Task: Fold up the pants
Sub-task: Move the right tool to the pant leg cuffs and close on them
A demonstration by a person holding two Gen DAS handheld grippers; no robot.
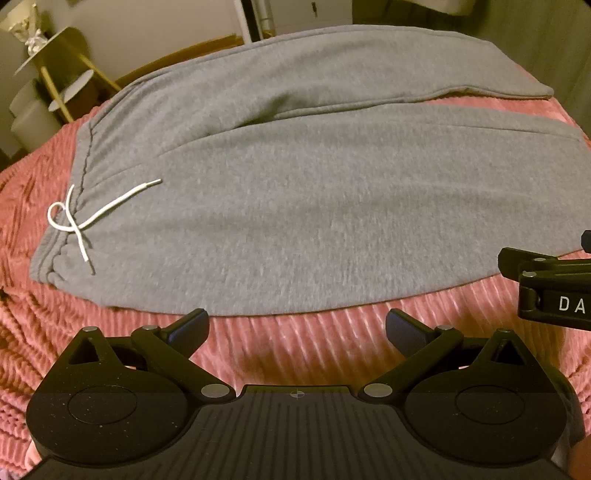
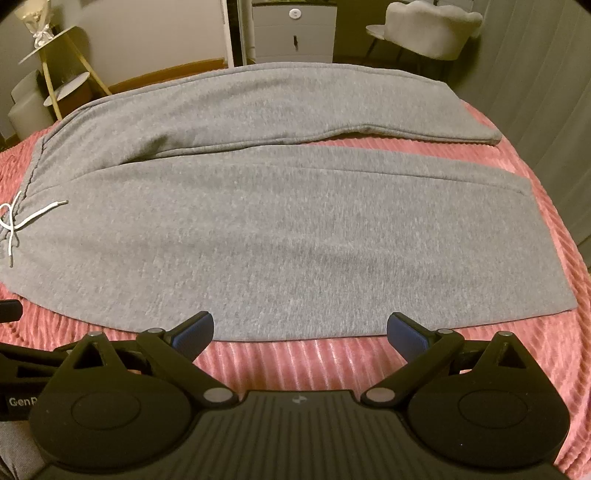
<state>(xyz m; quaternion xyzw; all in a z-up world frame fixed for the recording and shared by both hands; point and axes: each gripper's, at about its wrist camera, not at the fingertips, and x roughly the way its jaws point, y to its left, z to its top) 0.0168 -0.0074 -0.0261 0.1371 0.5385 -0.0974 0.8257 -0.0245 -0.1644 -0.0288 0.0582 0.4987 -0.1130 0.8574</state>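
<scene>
Two grippers hover low over a pink ribbed blanket [image 1: 295, 350], side by side and both aimed forward at the near edge of the grey pants [image 1: 314, 221]. A bare strip of blanket lies between each pair of fingers and that hem edge, giving open room on the near side. The left gripper [image 1: 297, 325] has its fingers spread wide and empty; the right gripper [image 2: 301, 328] likewise stands wide apart, holding nothing. In the left wrist view the right gripper's body shows at the right edge, just beside the pants' near edge.

The pants lie flat ahead of both sets of fingers, legs running to the right, the near leg overlapping the far one. Their waistband with its white drawstring [image 1: 79, 218] sits ahead and to the left of the left fingers. Beyond the far leg stand a cabinet [image 2: 293, 33] and a chair [image 2: 432, 29].
</scene>
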